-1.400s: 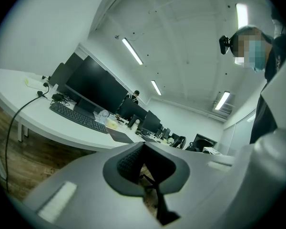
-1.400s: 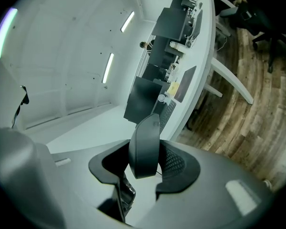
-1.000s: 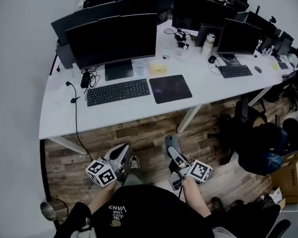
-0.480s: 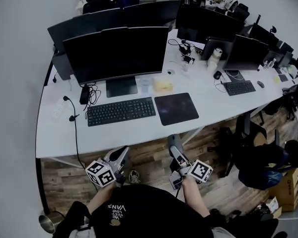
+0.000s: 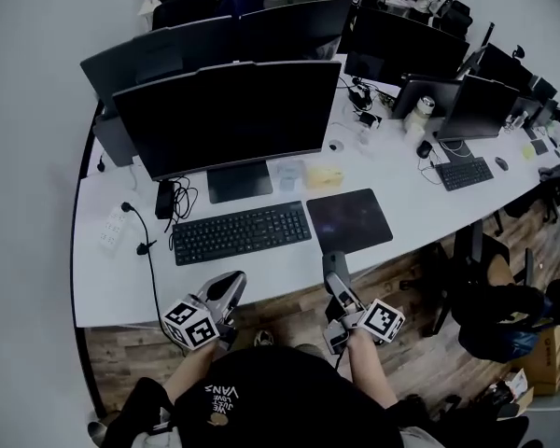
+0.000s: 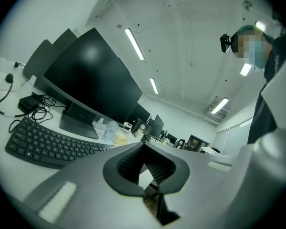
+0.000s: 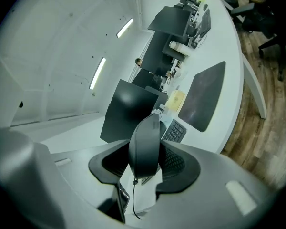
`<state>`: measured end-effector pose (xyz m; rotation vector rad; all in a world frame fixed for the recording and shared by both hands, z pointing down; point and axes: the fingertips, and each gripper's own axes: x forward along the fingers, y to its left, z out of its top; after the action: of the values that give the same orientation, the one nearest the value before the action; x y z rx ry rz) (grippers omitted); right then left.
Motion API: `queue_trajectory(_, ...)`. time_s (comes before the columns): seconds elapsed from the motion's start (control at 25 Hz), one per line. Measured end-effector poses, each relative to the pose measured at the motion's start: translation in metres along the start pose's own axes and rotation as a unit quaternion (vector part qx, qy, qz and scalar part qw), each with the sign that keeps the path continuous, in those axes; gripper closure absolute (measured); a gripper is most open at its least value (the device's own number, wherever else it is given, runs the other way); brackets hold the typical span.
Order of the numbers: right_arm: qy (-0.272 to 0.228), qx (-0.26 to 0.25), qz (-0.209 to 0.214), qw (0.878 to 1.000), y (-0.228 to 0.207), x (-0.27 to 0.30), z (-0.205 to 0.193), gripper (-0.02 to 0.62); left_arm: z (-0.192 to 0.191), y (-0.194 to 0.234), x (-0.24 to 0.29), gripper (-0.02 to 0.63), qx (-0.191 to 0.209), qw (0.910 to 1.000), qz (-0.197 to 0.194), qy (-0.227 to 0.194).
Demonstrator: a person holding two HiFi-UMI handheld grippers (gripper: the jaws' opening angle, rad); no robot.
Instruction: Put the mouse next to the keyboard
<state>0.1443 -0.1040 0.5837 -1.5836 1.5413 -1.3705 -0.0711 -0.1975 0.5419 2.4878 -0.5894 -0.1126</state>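
A black keyboard point(image 5: 242, 232) lies on the white desk point(image 5: 121, 287) in front of a large monitor point(image 5: 219, 115), with a dark mouse pad point(image 5: 348, 220) to its right. My right gripper point(image 5: 335, 271) hovers at the desk's near edge, just short of the pad, shut on a dark mouse point(image 5: 332, 263). In the right gripper view the mouse point(image 7: 144, 144) stands on edge between the pads, its thin cable point(image 7: 133, 197) hanging below. My left gripper point(image 5: 231, 284) is shut and empty, off the desk's edge below the keyboard point(image 6: 43, 144).
Cables and a power strip point(image 5: 112, 231) lie at the desk's left. A yellow pad point(image 5: 324, 176) and a small plastic cup point(image 5: 288, 174) sit behind the keyboard. More monitors, a second keyboard point(image 5: 464, 173) and office chairs point(image 5: 495, 315) fill the right side. Wooden floor lies under the desk's edge.
The desk has come closer in the head view, and both grippers now reach its near edge. The right gripper still holds the mouse; the left stays shut.
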Motion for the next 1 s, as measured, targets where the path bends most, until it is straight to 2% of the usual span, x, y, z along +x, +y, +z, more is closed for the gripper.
queue_trajectory(0.16, 0.008, 0.005, -0.017, 1.000, -0.004, 0.013, -0.001, 0.416, 0.006, 0.022, 0.008, 0.604, -0.006, 1.0000, 0.004, 0.003)
queue_trajectory(0.4, 0.015, 0.010, -0.028, 0.999, -0.019, 0.032, 0.021, 0.416, 0.004, 0.033, 0.032, 0.604, -0.015, 0.9998, 0.011, 0.003)
queue_trajectory(0.48, 0.025, 0.007, -0.017, 1.000, -0.023, 0.044, 0.032, 0.416, 0.008, 0.036, 0.041, 0.604, -0.012, 0.9997, 0.021, -0.004)
queue_trajectory(0.6, 0.042, -0.019, 0.044, 0.998, -0.019, 0.071, 0.052, 0.416, 0.017, 0.039, 0.053, 0.604, -0.013, 0.9987, 0.044, -0.021)
queue_trajectory(0.64, 0.049, -0.027, 0.052, 0.997, -0.021, 0.078, 0.060, 0.416, 0.019, 0.038, 0.058, 0.604, -0.013, 0.9983, 0.050, -0.027)
queue_trajectory(1.0, 0.108, -0.033, 0.040, 0.993, -0.052, 0.127, 0.102, 0.416, 0.026, 0.040, 0.101, 0.604, -0.019, 0.9931, 0.101, -0.055)
